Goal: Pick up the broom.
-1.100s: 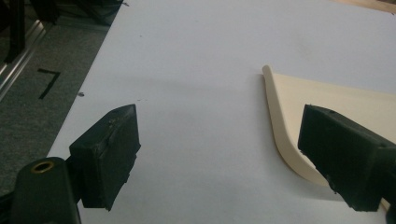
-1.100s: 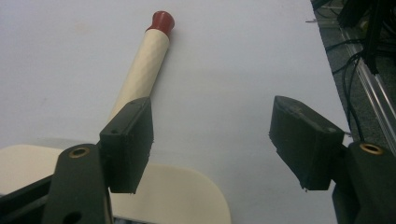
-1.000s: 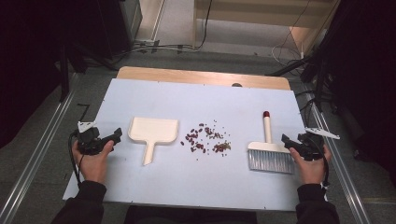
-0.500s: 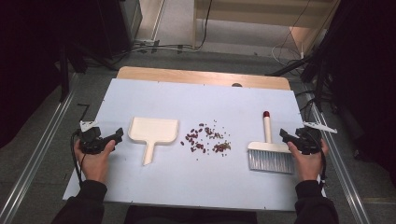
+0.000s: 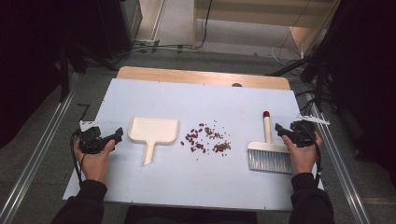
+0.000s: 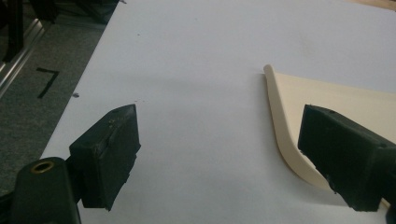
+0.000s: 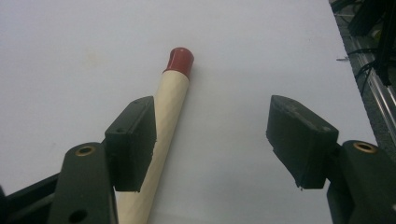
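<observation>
A cream dustpan (image 5: 153, 133) lies left of centre on the pale board, handle toward me. A scatter of small dark red crumbs (image 5: 205, 139) lies in the middle. At the right lies a brush (image 5: 267, 151) with white bristles and a cream handle with a red tip. My left gripper (image 5: 116, 135) is open, just left of the dustpan, and holds nothing. In the left gripper view the dustpan's rim (image 6: 280, 121) runs beside the right jaw of the gripper (image 6: 222, 135). My right gripper (image 5: 280, 129) is open beside the brush handle (image 7: 170, 98); in the right gripper view the handle passes behind the left jaw of the gripper (image 7: 212, 126).
The pale board (image 5: 210, 98) rests on a wooden table whose far edge (image 5: 201, 77) shows. Metal rails (image 5: 42, 154) (image 5: 341, 163) run along both sides. Cables lie on the floor beyond the table.
My right gripper has moved forward and left, closer to the brush handle. The left gripper has stayed put beside the dustpan.
</observation>
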